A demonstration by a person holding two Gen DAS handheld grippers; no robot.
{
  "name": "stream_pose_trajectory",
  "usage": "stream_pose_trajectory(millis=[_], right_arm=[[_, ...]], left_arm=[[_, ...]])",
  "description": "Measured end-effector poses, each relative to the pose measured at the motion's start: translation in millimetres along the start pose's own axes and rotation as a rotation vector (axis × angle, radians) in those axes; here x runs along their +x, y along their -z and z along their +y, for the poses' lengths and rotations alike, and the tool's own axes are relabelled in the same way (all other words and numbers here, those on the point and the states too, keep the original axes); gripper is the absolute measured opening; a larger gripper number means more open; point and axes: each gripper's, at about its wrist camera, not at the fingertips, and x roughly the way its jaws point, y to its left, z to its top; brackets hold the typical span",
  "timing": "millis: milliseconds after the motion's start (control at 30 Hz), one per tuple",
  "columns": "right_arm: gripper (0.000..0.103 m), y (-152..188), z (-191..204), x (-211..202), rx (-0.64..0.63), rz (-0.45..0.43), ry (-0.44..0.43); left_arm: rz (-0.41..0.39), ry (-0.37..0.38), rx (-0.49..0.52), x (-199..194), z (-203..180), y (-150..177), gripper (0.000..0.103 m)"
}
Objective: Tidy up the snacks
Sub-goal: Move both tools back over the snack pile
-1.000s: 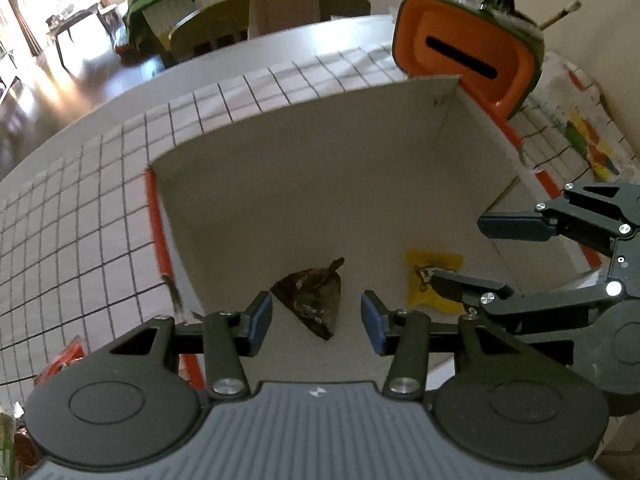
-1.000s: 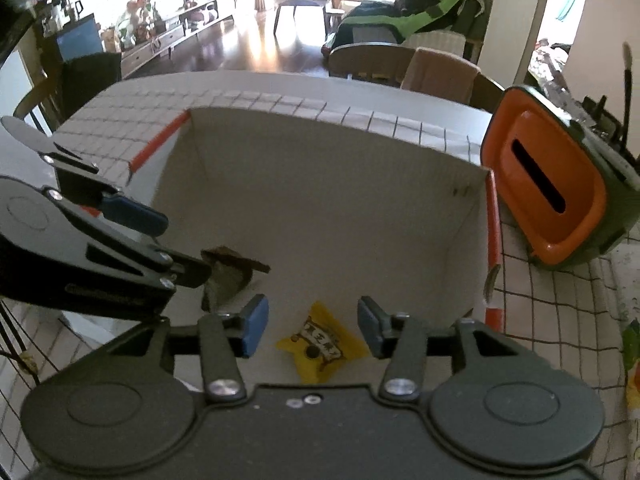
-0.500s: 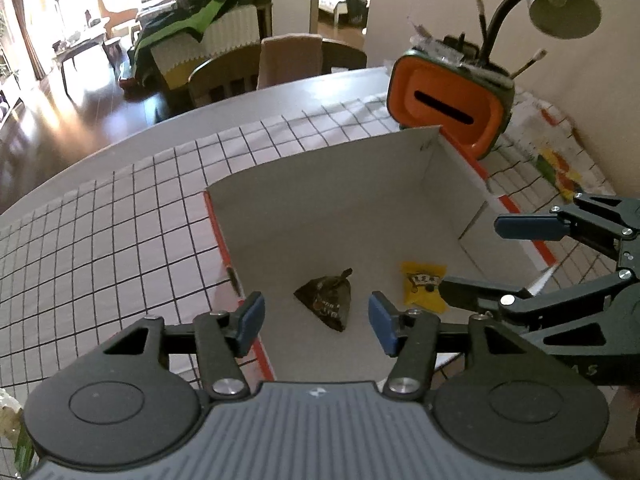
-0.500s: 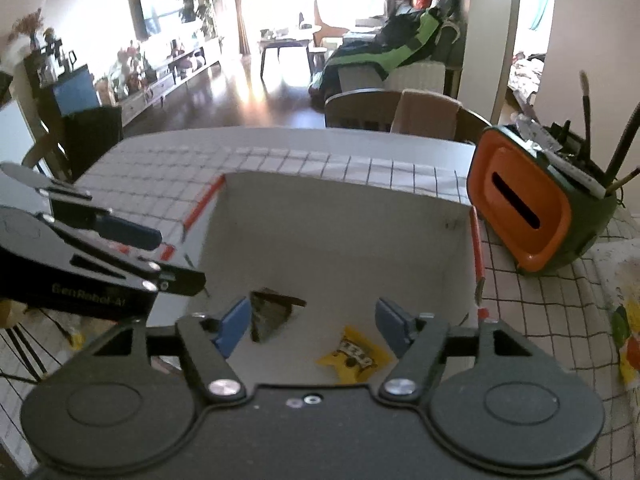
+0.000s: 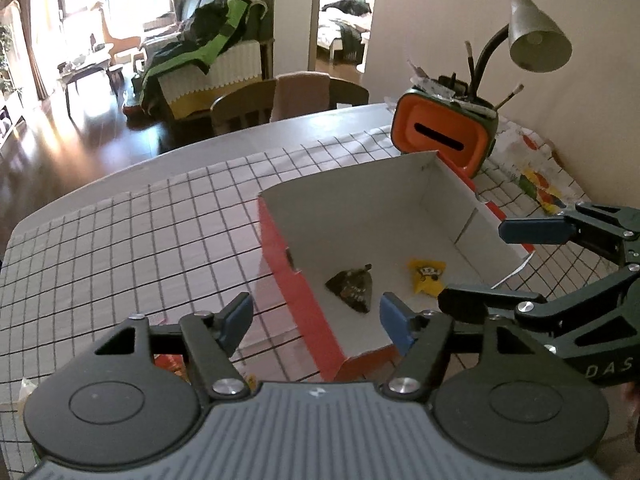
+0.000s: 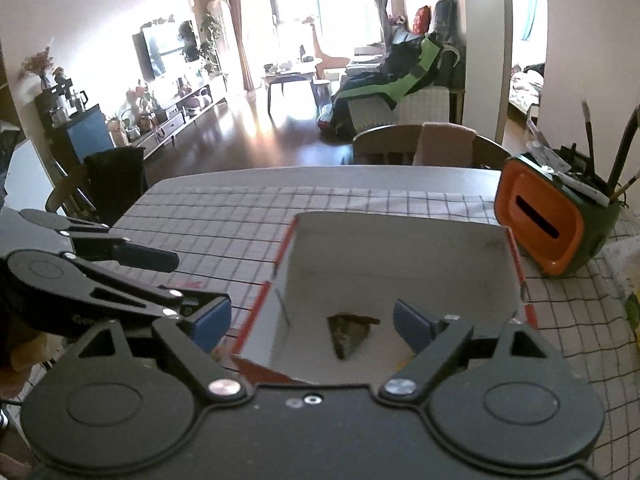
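A red cardboard box with a white inside (image 5: pixel 360 216) (image 6: pixel 400 248) stands on the checked tablecloth. In it lie a dark triangular snack packet (image 5: pixel 352 286) (image 6: pixel 348 332) and a yellow snack packet (image 5: pixel 426 274). My left gripper (image 5: pixel 316 320) is open and empty, above and short of the box's near left corner. My right gripper (image 6: pixel 312 322) is open and empty, above the box's near edge. It also shows in the left wrist view (image 5: pixel 500 264) at the right. The left gripper shows at the left in the right wrist view (image 6: pixel 188 284).
An orange and green pen holder (image 5: pixel 444 136) (image 6: pixel 552 224) stands behind the box's far right corner, with a desk lamp (image 5: pixel 536 36) beside it. Loose snack wrappers (image 5: pixel 172 364) lie on the cloth under my left gripper. A printed sheet (image 5: pixel 536 184) lies at the right. Chairs stand beyond the table.
Both grippers have pulled back and up from inside the box and stay open. The two packets remain on the box floor where they lay.
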Motion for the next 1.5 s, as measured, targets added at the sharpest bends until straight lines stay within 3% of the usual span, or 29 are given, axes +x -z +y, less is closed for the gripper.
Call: stream_pose_trajectory(millis=[233,300,467,1000,1200,1500], right_arm=[[0.09,3,38,-4,0.001,-0.017,-0.002],[0.098,5,46,-4,0.008,-0.021,0.003],[0.102,7,66,-1,0.027,-0.024,-0.018],[0.103,25,137,28,-0.04,-0.002,-0.044],[0.103,39,157,47,-0.065,0.025,-0.049],[0.103,64,171,89,-0.078,0.102,-0.019]], left_arm=[[-0.042,0.01,-0.002,-30,28,23,0.074],[-0.046,0.018,-0.01,-38,37,29,0.076],[-0.08,0.014,-0.011,-56,57,45,0.083],[-0.099,-0.051,-0.069,-90,143,102,0.088],[-0.063,-0.103,-0.132,-90,182,138,0.088],[0.007,-0.156,-0.32,-82,233,193,0.088]])
